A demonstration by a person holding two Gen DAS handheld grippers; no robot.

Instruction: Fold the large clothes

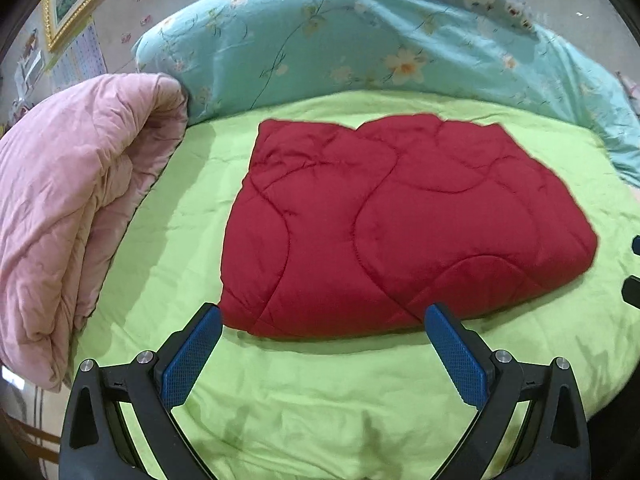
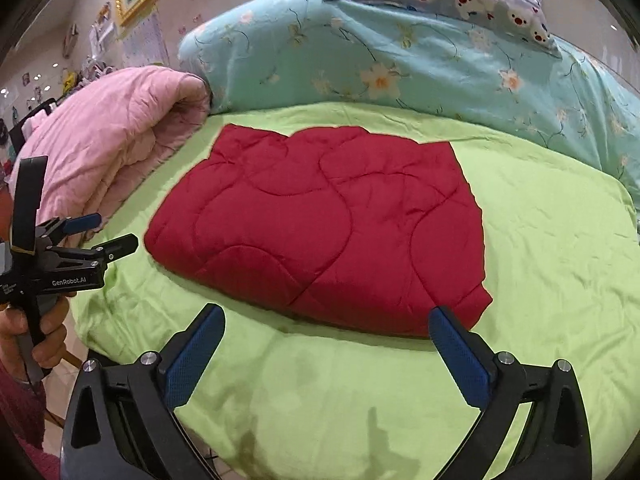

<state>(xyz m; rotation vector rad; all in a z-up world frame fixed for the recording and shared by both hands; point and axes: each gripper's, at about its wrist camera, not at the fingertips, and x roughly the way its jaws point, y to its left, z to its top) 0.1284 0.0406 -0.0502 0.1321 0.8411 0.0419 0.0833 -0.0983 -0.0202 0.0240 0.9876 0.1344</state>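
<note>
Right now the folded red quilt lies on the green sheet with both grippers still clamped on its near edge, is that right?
Not quite: the red quilt lies folded on the green sheet, but both wrist views show the left gripper and right gripper open, holding nothing.

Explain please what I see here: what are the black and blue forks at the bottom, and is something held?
The forks are two hand-held grippers, each with a camera looking along its fingers. One picture comes from the left gripper, the other from the right gripper. Both are open and hold nothing. The right view also shows a hand holding the left one. On the green sheet lies a folded red quilt; beside it a pink quilt, behind it blue bedding.
</note>
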